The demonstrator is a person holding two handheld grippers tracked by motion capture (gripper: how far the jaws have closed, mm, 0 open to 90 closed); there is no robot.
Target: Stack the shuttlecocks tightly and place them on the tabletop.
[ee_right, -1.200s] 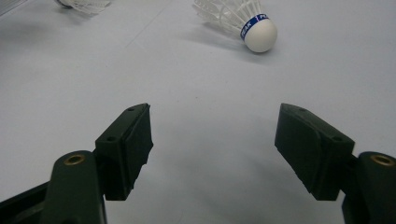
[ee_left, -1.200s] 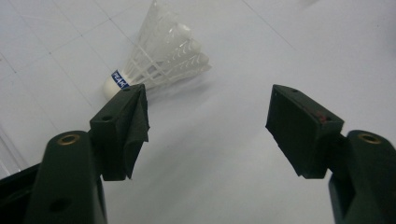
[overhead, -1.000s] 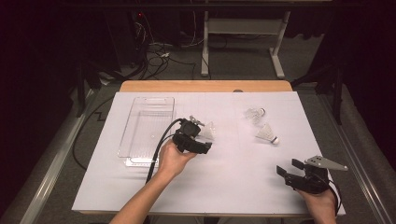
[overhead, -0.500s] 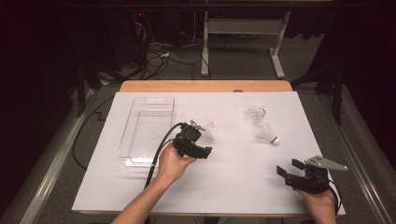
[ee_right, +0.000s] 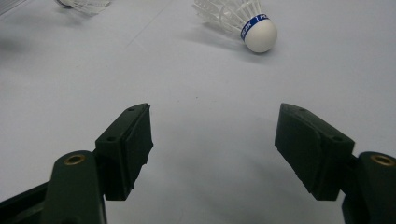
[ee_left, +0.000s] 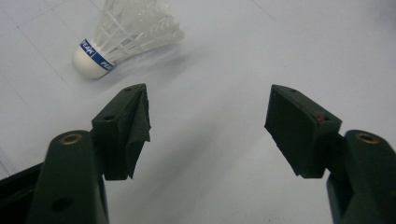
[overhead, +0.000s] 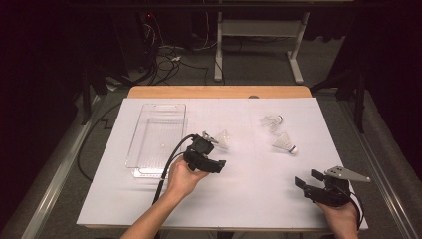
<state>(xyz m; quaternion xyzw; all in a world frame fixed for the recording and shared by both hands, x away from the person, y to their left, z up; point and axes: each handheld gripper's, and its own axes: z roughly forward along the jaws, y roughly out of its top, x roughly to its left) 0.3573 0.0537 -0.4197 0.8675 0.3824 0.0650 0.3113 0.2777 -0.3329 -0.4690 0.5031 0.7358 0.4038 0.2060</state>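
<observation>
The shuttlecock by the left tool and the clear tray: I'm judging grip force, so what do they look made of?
Shuttlecock: white feather-like skirt with visible vanes, possibly synthetic; smooth matte white cap, blue band. Tray: clear glossy rigid plastic, judging by the paper showing through.

Lab: paper-covered table (overhead: 249, 209), tangled floor cables (overhead: 169, 57), dark surroundings.
</observation>
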